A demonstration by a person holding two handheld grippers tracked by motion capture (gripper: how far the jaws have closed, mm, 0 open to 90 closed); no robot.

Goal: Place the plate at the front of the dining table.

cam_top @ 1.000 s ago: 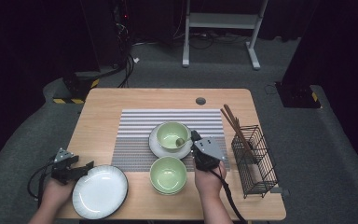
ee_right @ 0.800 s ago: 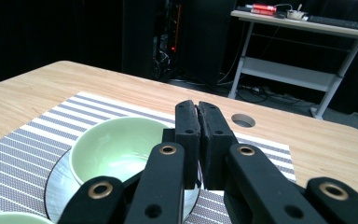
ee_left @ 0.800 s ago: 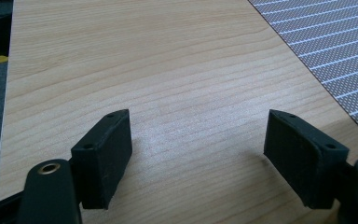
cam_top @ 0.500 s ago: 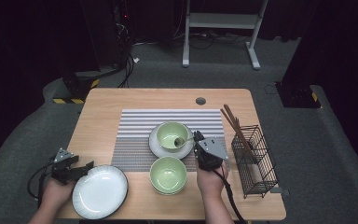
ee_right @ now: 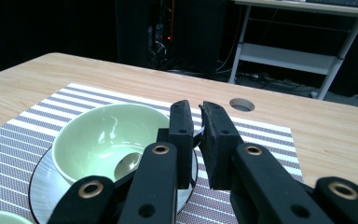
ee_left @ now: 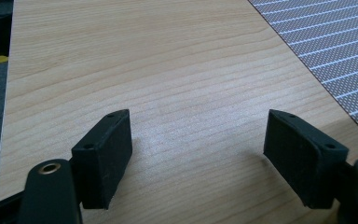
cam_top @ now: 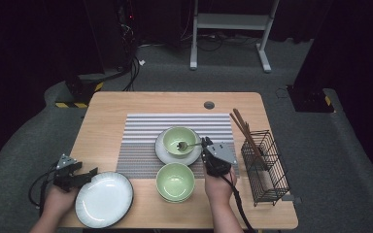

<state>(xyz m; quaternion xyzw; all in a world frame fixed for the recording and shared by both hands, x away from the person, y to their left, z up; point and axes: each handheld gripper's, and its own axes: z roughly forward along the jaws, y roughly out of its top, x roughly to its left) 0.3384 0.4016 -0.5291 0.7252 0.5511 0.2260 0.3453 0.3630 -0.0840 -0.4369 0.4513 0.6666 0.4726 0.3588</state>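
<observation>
A light green bowl (cam_top: 177,137) sits on a grey saucer (cam_top: 164,151) on the striped placemat (cam_top: 141,141). A metal spoon (cam_top: 184,144) lies in it, with its handle over the right rim. My right gripper (cam_top: 205,145) is at that rim. Its jaws have just been opening. In the right gripper view the gripper (ee_right: 196,119) shows a narrow gap, and the spoon's handle (ee_right: 196,136) lies in it, no longer pinched. The spoon's bowl end (ee_right: 127,164) rests inside the green bowl (ee_right: 98,135). My left gripper (cam_top: 93,174) (ee_left: 198,149) stands wide open over bare wood.
A second green bowl (cam_top: 175,180) stands near the front edge, left of my right hand. A white plate (cam_top: 104,199) lies at the front left beside the left gripper. A black wire rack (cam_top: 264,167) with chopsticks (cam_top: 243,127) stands at the right. A cable hole (cam_top: 209,105) is at the back.
The right gripper has eased slightly back from the bowl's rim, with the spoon still lying in the bowl. The left hand has not moved.
</observation>
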